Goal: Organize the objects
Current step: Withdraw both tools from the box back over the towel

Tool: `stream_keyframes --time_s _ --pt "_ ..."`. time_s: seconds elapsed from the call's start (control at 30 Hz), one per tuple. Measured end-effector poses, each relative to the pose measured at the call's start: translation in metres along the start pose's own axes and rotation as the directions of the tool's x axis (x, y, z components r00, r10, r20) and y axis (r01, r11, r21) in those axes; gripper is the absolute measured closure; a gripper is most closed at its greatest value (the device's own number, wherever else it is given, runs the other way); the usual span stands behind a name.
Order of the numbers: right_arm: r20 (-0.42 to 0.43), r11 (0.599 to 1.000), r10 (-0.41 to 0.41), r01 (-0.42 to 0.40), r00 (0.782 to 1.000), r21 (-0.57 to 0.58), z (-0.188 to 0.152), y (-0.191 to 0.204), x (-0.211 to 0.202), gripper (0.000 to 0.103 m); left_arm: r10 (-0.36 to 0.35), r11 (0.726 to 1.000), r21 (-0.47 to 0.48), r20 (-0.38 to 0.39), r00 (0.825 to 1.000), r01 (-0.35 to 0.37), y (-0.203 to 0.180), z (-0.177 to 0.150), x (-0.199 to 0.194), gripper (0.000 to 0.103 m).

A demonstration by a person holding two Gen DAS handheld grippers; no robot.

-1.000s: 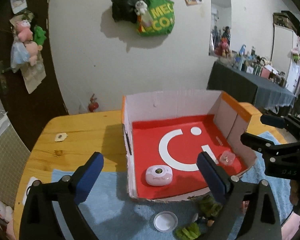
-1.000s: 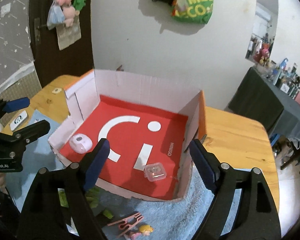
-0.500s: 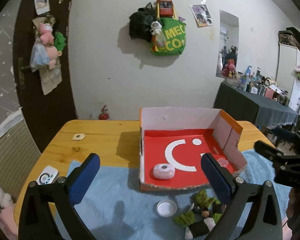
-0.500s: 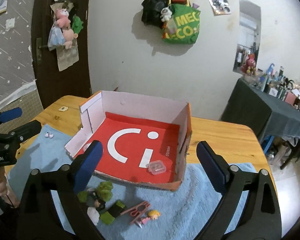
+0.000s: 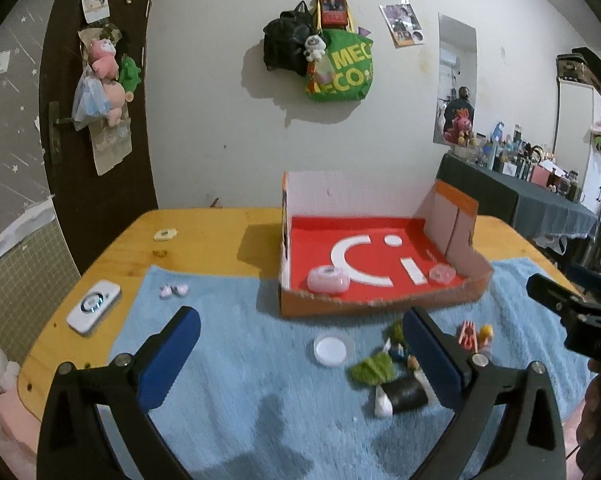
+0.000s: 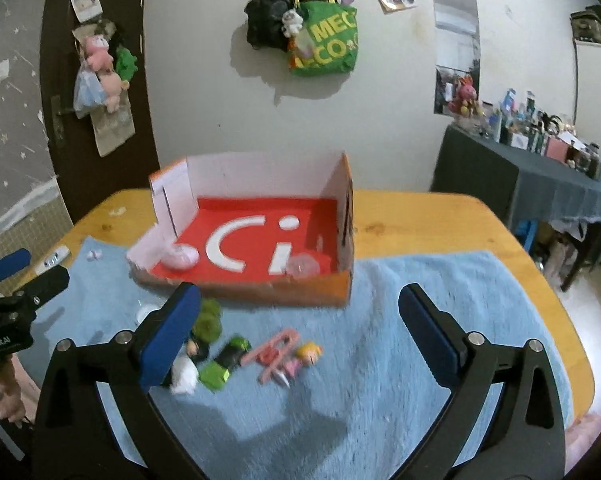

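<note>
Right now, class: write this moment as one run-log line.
left gripper: open, empty | right gripper: open, empty | red box: pink case, clear case inside | blue towel: toys loose

A plain off-white plaster wall (image 5: 220,112) closes the room behind the rounded light-wood surface (image 5: 204,232), most of which lies under a fluffy pale-blue towel (image 5: 236,344). On the left stands a dark brown wooden door (image 5: 80,168) hung with a bundle of pink and green plush toys (image 5: 104,80). A green shopping bag with yellow lettering (image 5: 340,68) hangs on the wall beside a black bag (image 5: 284,46). A narrow unframed wall mirror (image 5: 456,80) is fixed further right, above a side table draped in dark grey cloth (image 5: 516,196) and crowded with small bottles.
</note>
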State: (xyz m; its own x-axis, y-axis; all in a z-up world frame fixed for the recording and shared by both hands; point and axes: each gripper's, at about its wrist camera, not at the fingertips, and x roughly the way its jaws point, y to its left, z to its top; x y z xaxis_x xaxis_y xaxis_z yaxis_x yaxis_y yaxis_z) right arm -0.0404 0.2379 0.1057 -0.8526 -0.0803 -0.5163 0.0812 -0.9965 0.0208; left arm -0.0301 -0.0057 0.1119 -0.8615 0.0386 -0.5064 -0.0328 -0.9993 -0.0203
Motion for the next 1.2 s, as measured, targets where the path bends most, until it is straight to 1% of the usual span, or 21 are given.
stream_keyframes --time_s 0.27,0.37,0.5,0.7,0.9,1.2 --pt "-0.053 1.0 -0.012 0.012 0.999 0.004 -0.047 0.006 0.012 0.002 0.002 1.0 -0.011 -0.085 0.996 -0.003 -0.008 -0.045 0.019 0.0" --pt "-0.077 1.0 -0.01 0.01 0.997 0.005 -0.061 0.008 0.015 0.002 0.008 1.0 -0.014 -0.099 0.995 -0.009 -0.01 -0.054 0.021 0.0" --pt "-0.109 1.0 -0.006 0.006 0.994 0.003 -0.076 0.011 0.019 0.002 0.019 1.0 -0.014 -0.137 0.99 -0.021 -0.014 -0.066 0.027 0.0" --pt "-0.158 1.0 0.011 -0.007 0.987 0.024 -0.088 0.01 0.026 0.002 0.029 0.999 -0.018 -0.167 0.985 -0.032 -0.015 -0.076 0.032 0.0" --pt "-0.169 1.0 -0.004 0.006 0.986 0.01 -0.095 0.013 0.028 0.002 0.033 0.999 -0.006 -0.187 0.982 -0.034 -0.019 -0.084 0.034 0.0" --pt "-0.178 1.0 -0.016 0.019 0.984 0.013 -0.096 0.012 0.03 0.002 0.027 0.999 -0.01 -0.209 0.978 -0.03 -0.019 -0.088 0.038 0.0"
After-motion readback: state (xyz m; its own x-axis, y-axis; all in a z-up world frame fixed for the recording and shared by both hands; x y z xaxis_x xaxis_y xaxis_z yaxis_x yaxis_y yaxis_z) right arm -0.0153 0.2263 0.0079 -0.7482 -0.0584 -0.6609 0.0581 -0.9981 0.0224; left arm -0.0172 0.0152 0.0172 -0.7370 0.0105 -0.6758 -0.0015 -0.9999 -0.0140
